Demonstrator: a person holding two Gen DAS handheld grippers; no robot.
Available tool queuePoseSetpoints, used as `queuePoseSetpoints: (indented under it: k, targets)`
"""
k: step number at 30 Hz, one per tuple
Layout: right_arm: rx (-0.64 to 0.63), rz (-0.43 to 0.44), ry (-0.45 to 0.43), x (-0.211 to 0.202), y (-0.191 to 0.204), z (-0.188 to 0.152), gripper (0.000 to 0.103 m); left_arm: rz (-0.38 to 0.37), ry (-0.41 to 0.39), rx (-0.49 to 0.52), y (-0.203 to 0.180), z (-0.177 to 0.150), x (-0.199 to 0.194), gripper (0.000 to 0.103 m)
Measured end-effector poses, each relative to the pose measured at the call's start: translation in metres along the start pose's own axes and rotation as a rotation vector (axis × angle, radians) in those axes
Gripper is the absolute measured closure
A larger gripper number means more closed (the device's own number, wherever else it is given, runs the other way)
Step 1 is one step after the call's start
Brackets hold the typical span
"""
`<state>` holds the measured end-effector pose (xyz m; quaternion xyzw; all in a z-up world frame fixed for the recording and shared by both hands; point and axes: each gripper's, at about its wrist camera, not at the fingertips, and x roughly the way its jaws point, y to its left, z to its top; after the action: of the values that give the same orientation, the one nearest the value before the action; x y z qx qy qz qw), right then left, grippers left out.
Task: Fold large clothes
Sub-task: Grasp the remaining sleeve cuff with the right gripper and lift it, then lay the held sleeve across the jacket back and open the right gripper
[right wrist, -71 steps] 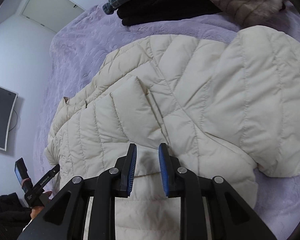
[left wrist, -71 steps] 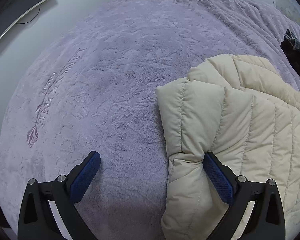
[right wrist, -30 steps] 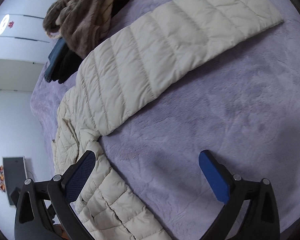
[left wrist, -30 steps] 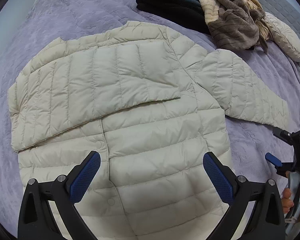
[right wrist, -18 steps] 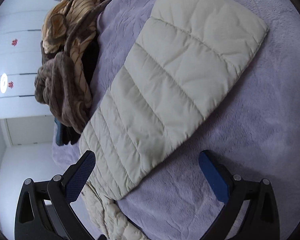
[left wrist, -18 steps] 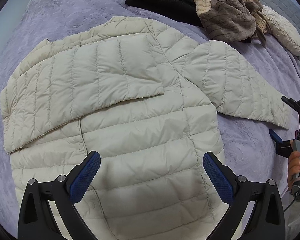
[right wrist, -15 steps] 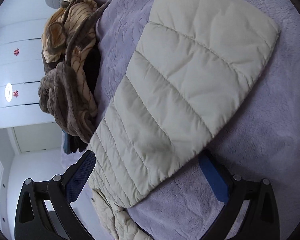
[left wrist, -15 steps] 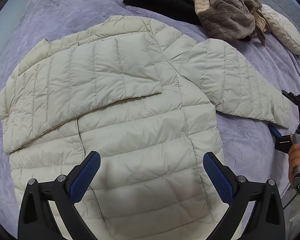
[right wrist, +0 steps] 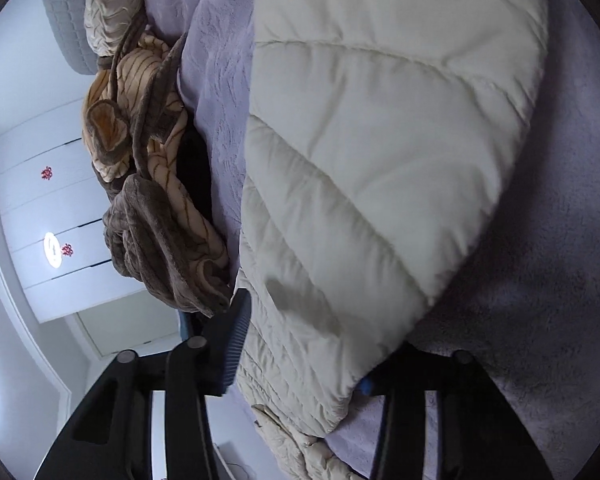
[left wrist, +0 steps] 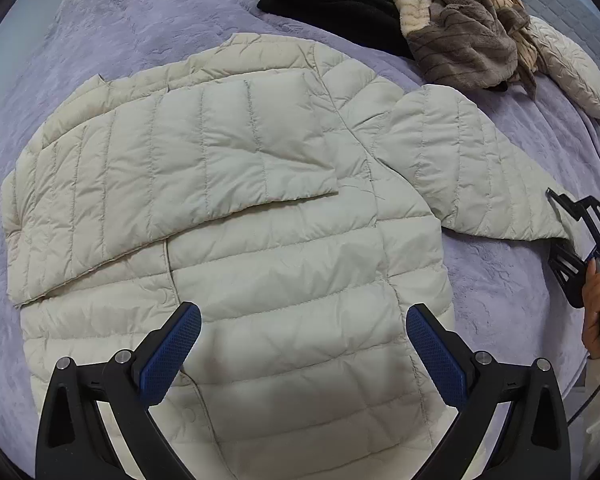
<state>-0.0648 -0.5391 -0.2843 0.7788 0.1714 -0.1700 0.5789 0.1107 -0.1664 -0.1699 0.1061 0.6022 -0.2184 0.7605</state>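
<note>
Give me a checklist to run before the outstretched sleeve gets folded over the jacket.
1. Right gripper on the sleeve: ok; the cuff end lies between its fingers, which are closing on it.
2. Grip fully set: cannot tell; one finger is hidden under the cuff.
3. Other sleeve already folded across the jacket chest: ok.
4. Left gripper clear of the fabric: ok; open, hovering above the jacket's lower body.
5. Jacket body flat on the purple blanket: ok, only mild wrinkles.
6. Clothes pile off the jacket: ok, beyond the collar.
</note>
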Motion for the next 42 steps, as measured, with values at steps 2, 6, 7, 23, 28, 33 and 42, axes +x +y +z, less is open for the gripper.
queuePoseSetpoints:
  k: [2,6,7,23,28,33,42]
  targets:
    - [-0.014,-0.002,-0.006,-0.001,0.005,-0.002,0.090,0.003,-0.007,-0.013,0.007,0.000,-0.003,0.000]
    - [-0.097,-0.010,-0.028,-0.004,0.026,-0.010,0.094,0.016,-0.025,-0.042,0.023,-0.001,-0.008,0.000]
    - [-0.129,-0.019,-0.034,-0.004,0.034,-0.013,0.094,0.021,-0.030,-0.052,0.028,-0.001,-0.009,0.000]
    - [-1.070,-0.186,0.005,0.056,0.203,-0.181,0.094,0.065,-0.126,-0.253,0.133,0.005,-0.029,0.000]
    - [-1.434,-0.242,0.133,0.113,0.209,-0.281,0.094,0.077,-0.166,-0.316,0.169,0.005,-0.034,0.000]
    - [-1.660,-0.333,0.322,0.173,0.167,-0.361,0.094,0.082,-0.196,-0.391,0.207,0.001,-0.035,0.000]
    - [-1.713,-0.538,0.472,0.217,0.094,-0.393,0.086,0.040,-0.212,-0.418,0.227,0.001,-0.018,0.000]
